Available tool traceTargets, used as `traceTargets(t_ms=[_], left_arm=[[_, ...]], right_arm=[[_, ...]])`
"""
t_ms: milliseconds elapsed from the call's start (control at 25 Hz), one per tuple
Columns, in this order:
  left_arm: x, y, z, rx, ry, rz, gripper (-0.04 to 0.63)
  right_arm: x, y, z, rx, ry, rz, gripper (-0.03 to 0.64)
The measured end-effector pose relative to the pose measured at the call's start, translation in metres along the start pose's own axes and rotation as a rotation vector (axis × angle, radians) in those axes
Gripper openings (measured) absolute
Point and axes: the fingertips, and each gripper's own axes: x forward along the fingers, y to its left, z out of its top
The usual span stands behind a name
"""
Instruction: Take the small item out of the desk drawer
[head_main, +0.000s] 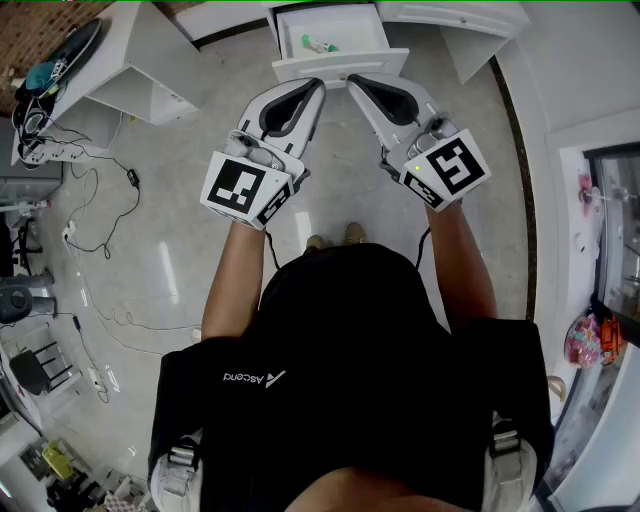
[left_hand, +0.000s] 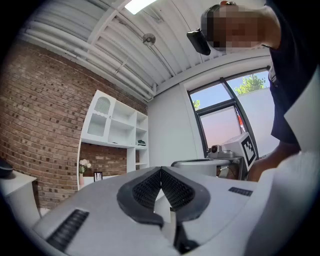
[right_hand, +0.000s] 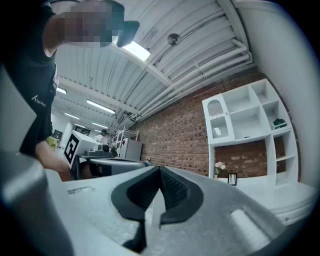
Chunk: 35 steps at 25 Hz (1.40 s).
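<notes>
Left claw (head_main: 319, 86), right claw (head_main: 351, 80) hover short of item (head_main: 321, 44).

wall (left_hand: 45, 115): red brick | shelf unit (left_hand: 117, 130): white, against it | window (left_hand: 220, 117): tall, daylight | floor (head_main: 200, 270): pale, glossy | ceiling light (right_hand: 134, 50): lit

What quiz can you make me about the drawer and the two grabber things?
1. True or false: the drawer is pulled open.
2. Pick one. Where is the small item? A: inside the drawer. B: on the floor. C: on a shelf.
3. Fill the gap: the left gripper and the right gripper both have their fingers ____ (open or shut), with nothing between them.

Key: 1 true. 2 A. 3 shut.
</notes>
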Motion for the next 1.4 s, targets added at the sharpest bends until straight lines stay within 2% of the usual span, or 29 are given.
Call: traceTargets(t_ms=[480,1040,1400], left_arm=[[0.01,0.003,-0.006,-0.001,0.017,0.021,-0.002],[0.055,0.001,-0.022,0.025,0.038,0.101,-0.002],[0.069,0.019,-0.024,0.034,0.047,0.131,-0.002]], right_arm=[[-0.003,-0.012,-0.003,0.021,-0.01,0.011,0.002],[-0.024,-0.067,-0.016,0.009,-0.002,0.063,0.002],[-0.012,-0.089,-0.021,0.004,0.0,0.08,0.002]])
